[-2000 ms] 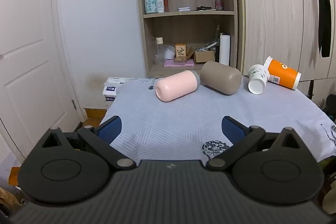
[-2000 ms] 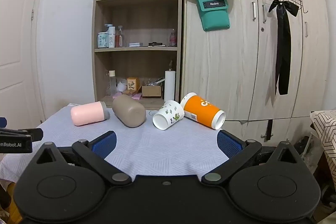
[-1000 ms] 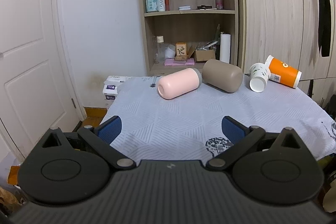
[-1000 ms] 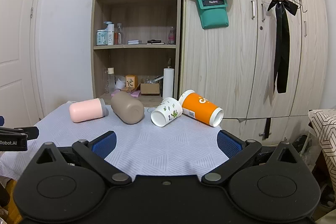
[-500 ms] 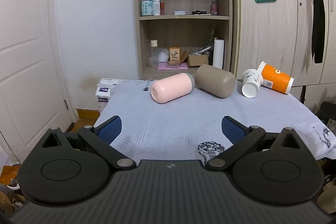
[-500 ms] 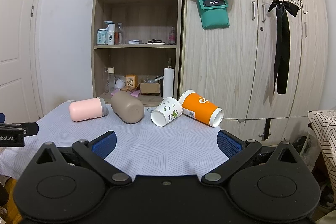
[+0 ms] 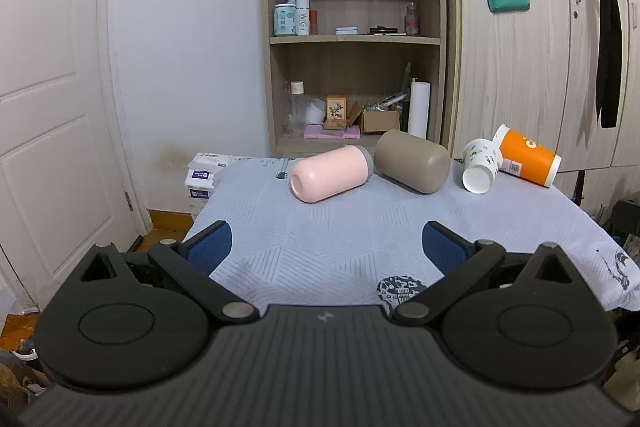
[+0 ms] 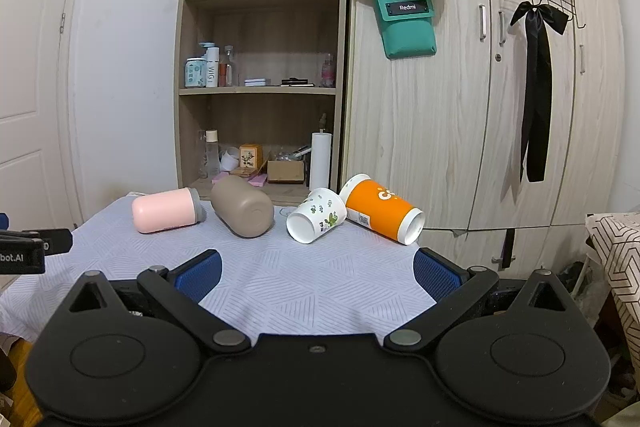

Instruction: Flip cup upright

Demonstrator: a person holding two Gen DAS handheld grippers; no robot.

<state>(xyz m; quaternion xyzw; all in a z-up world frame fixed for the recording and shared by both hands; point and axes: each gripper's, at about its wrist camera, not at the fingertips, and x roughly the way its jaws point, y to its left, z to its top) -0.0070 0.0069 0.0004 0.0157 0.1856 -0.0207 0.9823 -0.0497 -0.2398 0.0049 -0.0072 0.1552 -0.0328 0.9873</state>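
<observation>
Several cups lie on their sides at the far end of the table: a pink cup (image 7: 330,173) (image 8: 166,209), a taupe cup (image 7: 412,161) (image 8: 243,211), a white leaf-print paper cup (image 7: 480,171) (image 8: 316,214) and an orange paper cup (image 7: 527,155) (image 8: 382,209). My left gripper (image 7: 326,247) is open and empty above the table's near edge, well short of the cups. My right gripper (image 8: 316,273) is open and empty, also short of them. Part of the left gripper (image 8: 24,251) shows at the left edge of the right wrist view.
A pale blue patterned cloth (image 7: 340,227) (image 8: 304,279) covers the table. A wooden shelf unit (image 7: 352,39) with bottles and boxes and a wardrobe (image 8: 460,127) stand right behind it. A white door (image 7: 52,107) is to the left. White boxes (image 7: 202,175) sit by the table's far left corner.
The left gripper has pulled back and tilted slightly, so the cups sit a little lower and left in its view. The right gripper has barely moved. The cups have not moved.
</observation>
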